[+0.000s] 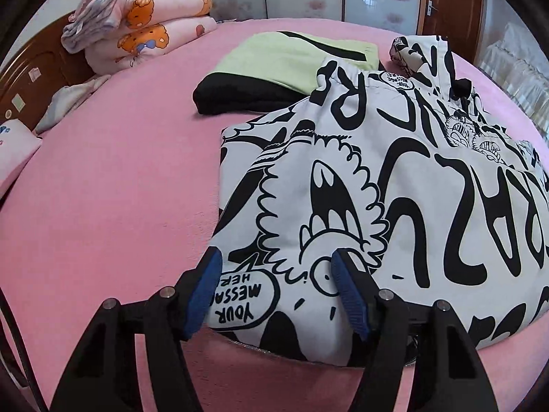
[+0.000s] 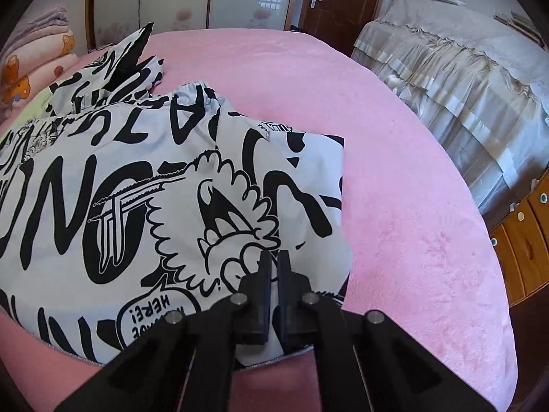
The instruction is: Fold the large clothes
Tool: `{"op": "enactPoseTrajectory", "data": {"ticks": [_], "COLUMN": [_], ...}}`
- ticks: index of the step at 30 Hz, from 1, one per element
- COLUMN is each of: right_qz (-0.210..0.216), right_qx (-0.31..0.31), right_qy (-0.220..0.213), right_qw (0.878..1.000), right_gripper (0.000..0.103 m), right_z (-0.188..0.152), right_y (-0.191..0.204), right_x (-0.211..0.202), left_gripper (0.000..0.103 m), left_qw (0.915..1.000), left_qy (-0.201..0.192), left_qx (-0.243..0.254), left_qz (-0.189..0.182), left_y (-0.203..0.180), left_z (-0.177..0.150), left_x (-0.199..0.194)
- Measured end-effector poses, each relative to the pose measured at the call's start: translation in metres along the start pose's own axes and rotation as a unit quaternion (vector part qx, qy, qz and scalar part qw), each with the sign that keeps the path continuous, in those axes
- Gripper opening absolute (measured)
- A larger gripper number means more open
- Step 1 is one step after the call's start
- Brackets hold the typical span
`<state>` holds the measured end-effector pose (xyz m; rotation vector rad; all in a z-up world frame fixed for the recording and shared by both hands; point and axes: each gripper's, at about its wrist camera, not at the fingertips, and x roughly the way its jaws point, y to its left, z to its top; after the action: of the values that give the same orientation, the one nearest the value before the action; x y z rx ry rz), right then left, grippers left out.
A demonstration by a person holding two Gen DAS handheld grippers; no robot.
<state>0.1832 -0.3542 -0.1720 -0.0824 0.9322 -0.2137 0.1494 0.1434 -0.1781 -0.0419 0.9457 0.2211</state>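
Observation:
A white garment with black cartoon print (image 1: pixel 394 185) lies partly folded on the pink bed (image 1: pixel 113 171). My left gripper (image 1: pixel 274 295) is open, its blue pads (image 1: pixel 206 292) either side of the garment's near left edge, which lies between them. In the right wrist view the same garment (image 2: pixel 137 189) fills the left half. My right gripper (image 2: pixel 273 274) is shut on the garment's near right edge, fabric pinched between its black fingers.
A folded green and black garment (image 1: pixel 274 72) lies behind the printed one. Stacked pink quilts (image 1: pixel 144 24) sit at the far left by the wooden headboard (image 1: pixel 37 72). A covered bed (image 2: pixel 463 79) and wooden drawers (image 2: pixel 525 240) stand to the right.

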Motion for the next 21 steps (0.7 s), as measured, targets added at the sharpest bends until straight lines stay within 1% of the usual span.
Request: {"op": "enactPoseTrajectory", "data": {"ticks": [2,7,10,13,15,17,21], "right_qz": [0.001,0.022,0.027,0.032,0.031,0.030,0.030], "right_qx": [0.007,0.035,0.042,0.047,0.045,0.046,0.047], "right_qy": [0.002,0.009,0.014,0.016,0.017,0.017,0.021], "right_qw": [1.000,0.999,0.999,0.998,0.998,0.998,0.998], "right_gripper": [0.001,0.001,0.002,0.002,0.002,0.002,0.002], "right_z": [0.002,0.003,0.004,0.005,0.004,0.004,0.004], "right_y": [0.000,-0.005,-0.007,-0.008,-0.008,-0.008,-0.009], "right_x": [0.003,0.007,0.008,0.010,0.010,0.010,0.010], "left_gripper": [0.066,0.067,0.075,0.078,0.078,0.078,0.078], "left_qw": [1.0000,0.9999,0.9998,0.9976,0.9961,0.9960,0.9972], "left_qy": [0.002,0.011,0.017,0.034,0.041,0.042,0.047], "left_qx": [-0.003,-0.002,-0.011,-0.052,-0.065,-0.064,-0.044], "left_qz": [-0.001,-0.004,-0.002,-0.032,-0.044,-0.045,-0.038], "left_y": [0.002,0.004,0.007,0.020,0.024,0.025,0.021], "left_z": [0.001,0.003,0.005,0.004,0.003,0.004,0.008], "left_x": [0.001,0.007,0.012,0.020,0.022,0.022,0.021]}}
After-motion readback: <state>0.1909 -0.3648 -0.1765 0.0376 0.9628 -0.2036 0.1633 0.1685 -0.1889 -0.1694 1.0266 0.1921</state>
